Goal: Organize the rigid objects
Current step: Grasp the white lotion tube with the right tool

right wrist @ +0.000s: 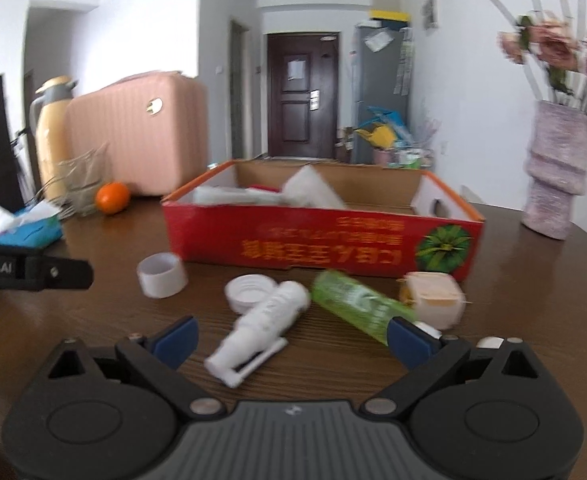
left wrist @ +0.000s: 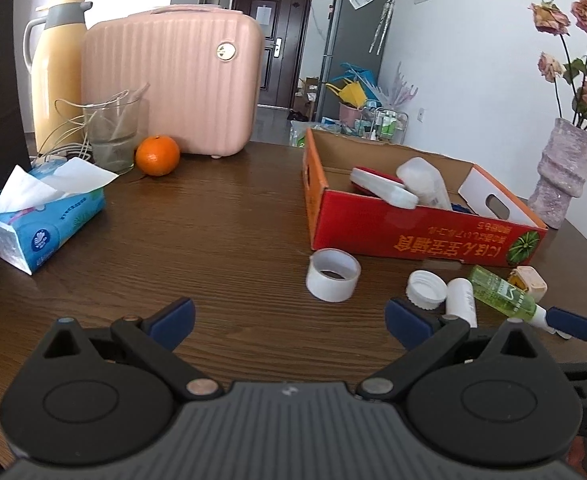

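Both jaws gape empty; the right hand-held gripper should straddle the white bottle ahead squarely before closing.

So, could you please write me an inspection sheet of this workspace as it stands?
Surface: dark wooden table.
Job's things: red box holding some items; tape roll, white cap, white bottle, green bottle, beige case lie loose in front.
Clutter: tissue pack, orange, glass, thermos, pink case, vase.
Grippers: left gripper and right gripper open, empty.
Cables: white cords by the glass.
Surroundings: door, fridge.
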Available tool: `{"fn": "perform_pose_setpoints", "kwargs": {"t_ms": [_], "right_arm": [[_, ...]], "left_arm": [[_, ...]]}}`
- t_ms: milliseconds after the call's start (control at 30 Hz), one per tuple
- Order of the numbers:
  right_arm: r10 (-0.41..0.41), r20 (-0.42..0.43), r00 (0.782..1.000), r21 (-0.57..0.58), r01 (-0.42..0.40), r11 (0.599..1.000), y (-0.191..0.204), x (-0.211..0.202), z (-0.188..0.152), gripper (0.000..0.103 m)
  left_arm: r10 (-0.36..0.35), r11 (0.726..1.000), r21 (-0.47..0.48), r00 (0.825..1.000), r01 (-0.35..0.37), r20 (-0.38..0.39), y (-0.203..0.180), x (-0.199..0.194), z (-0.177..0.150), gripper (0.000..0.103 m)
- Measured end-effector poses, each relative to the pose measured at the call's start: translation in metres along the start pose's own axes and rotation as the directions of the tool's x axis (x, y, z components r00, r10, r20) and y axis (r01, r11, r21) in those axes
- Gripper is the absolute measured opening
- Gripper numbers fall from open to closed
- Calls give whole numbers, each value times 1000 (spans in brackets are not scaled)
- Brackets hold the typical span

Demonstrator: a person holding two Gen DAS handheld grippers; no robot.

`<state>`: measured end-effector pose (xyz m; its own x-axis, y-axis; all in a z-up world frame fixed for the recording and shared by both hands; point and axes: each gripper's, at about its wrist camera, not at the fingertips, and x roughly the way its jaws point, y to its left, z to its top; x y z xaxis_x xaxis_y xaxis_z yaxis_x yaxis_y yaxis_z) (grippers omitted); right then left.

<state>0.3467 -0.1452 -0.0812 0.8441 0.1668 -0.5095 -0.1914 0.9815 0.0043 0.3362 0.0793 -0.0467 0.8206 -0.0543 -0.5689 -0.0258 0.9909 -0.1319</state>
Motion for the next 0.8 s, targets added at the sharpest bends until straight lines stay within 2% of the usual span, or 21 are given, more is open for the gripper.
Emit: {"fn": "perform_pose_setpoints", "kwargs": {"t_ms": [200, 367, 600, 733, 800], "right_arm": [[21, -50, 999, -1, -21, 1000, 8, 20, 3, 90], [1, -77, 997, 29, 1, 1000, 8, 41, 12, 79], [3, -128, 992, 76, 7, 997, 0, 58, 14, 56], [12, -133, 991, 100, 1, 995, -5, 60, 13, 54], [15, -130, 991, 106, -1, 994, -6, 60, 12, 49]], "left_arm": [[-7, 1000, -10, 1000, 7, 0, 3, 0, 2, 103], [-5, 1000, -9, 1000, 5, 0, 3, 0, 1, 103], [-12, 1000, -11, 1000, 12, -4, 3, 0, 1, 103], [-10, 1000, -11, 1000, 10, -6, 2, 1, 1, 103], [-9, 1000, -12, 1000, 9, -7, 3, 2, 1, 103]]}}
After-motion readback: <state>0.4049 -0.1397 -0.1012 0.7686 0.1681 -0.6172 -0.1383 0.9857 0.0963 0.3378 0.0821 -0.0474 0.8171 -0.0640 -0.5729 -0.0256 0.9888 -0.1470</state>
